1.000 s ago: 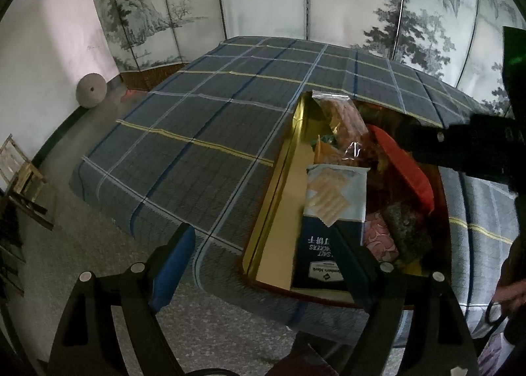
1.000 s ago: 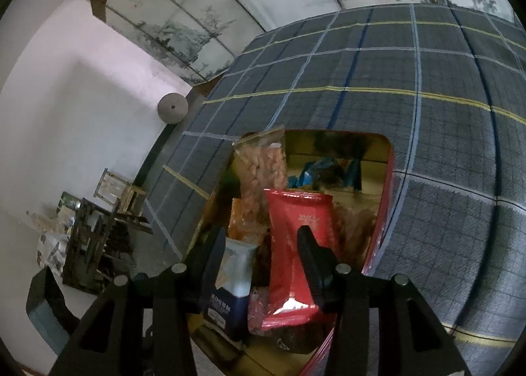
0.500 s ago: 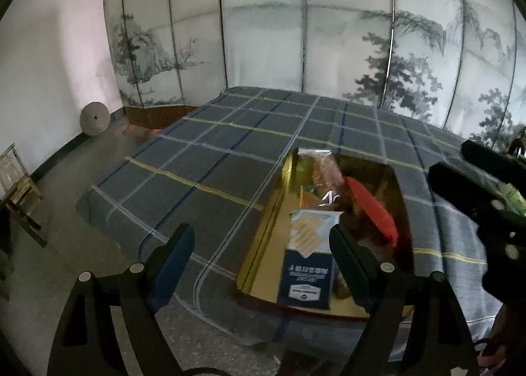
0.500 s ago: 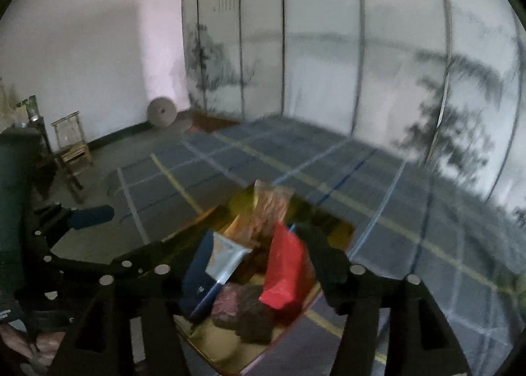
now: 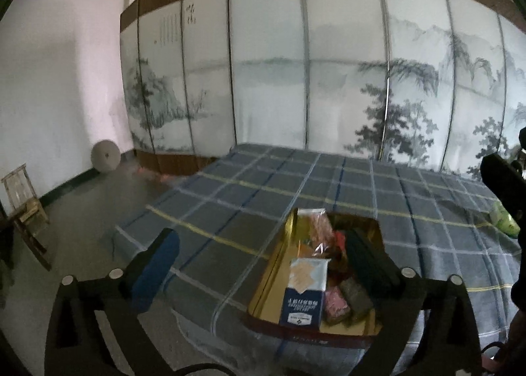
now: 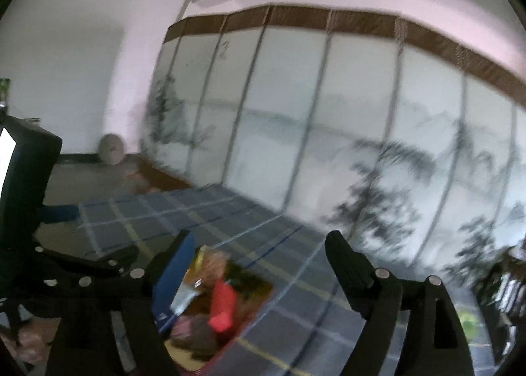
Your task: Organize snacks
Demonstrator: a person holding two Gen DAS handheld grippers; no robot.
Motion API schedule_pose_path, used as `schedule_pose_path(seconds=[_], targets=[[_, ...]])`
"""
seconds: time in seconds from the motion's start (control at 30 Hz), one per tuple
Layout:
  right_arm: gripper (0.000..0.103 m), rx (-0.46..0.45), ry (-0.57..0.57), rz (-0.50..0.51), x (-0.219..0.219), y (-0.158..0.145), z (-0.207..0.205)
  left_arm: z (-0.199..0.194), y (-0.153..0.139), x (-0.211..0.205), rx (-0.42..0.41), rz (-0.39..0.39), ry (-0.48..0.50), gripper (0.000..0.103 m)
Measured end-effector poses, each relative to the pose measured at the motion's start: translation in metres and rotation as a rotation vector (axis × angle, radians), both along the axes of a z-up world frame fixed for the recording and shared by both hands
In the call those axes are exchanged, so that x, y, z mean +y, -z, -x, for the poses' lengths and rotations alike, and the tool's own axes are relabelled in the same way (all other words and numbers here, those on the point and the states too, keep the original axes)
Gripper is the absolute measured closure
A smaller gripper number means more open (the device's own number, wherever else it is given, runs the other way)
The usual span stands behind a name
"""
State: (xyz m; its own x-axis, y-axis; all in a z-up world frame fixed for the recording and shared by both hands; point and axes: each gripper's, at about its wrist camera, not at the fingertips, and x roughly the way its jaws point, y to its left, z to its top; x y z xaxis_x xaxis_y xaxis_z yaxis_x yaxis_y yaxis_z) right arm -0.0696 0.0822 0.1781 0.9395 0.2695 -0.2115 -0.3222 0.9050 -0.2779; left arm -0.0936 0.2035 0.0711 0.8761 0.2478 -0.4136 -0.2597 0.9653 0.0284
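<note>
The shiny gold tray with a red rim [image 5: 273, 280] sits on the blue checked cloth [image 5: 250, 211] at the near edge of the table, and the snacks lie inside it. The left claw [image 5: 259, 264] hangs above and in front of the tray with its two fingers spread wide apart and nothing between them. The right claw [image 6: 259, 264] is spread wide and holds nothing too. Its picture is blurry. From the left claw the tray is low and a bit to the right, with its long side running away from the claw toward the painted folding screen [image 5: 312, 80]. The flat dark blue and pale cracker packet [image 5: 305, 290] lies nearest, long side the same way as the tray. Behind it is a clear bag of orange snacks [image 5: 315, 228], and a red packet [image 6: 222, 307] is beside them. A small green thing [image 5: 504, 221] lies on the cloth well apart to the right, and I think the right claw is nearer to it.
</note>
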Motion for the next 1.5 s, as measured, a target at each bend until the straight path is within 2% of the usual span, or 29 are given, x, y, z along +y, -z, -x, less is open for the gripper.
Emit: schedule_pose_path(seconds=[0.1,0.23,0.47,0.6,0.93,1.13,1.5], targets=[[0.015,-0.047,0.032,-0.026,-0.005,-0.011,0.014,0.007,-0.011,-0.005,-0.024,-0.028,0.008,0.001],[0.015,0.007,-0.055,-0.087,-0.015,-0.019,0.018,0.016,-0.027,-0.011,-0.048,-0.039,0.029,0.001],[0.015,-0.023,-0.035,-0.168,-0.037,-0.03,0.029,0.021,-0.037,-0.012,-0.034,-0.012,0.046,0.001],[0.015,-0.021,-0.029,-0.18,-0.041,-0.031,0.03,0.024,-0.039,-0.013,-0.026,-0.015,0.042,0.001],[0.015,-0.032,-0.055,-0.171,-0.04,-0.03,0.042,0.043,-0.051,-0.02,-0.083,-0.022,0.064,0.001],[0.015,-0.034,-0.048,-0.193,-0.045,-0.031,0.047,0.046,-0.043,-0.023,-0.062,0.004,0.094,0.001],[0.015,0.02,0.017,-0.176,-0.042,-0.003,0.041,0.037,-0.006,-0.015,0.036,0.042,-0.002,0.0]])
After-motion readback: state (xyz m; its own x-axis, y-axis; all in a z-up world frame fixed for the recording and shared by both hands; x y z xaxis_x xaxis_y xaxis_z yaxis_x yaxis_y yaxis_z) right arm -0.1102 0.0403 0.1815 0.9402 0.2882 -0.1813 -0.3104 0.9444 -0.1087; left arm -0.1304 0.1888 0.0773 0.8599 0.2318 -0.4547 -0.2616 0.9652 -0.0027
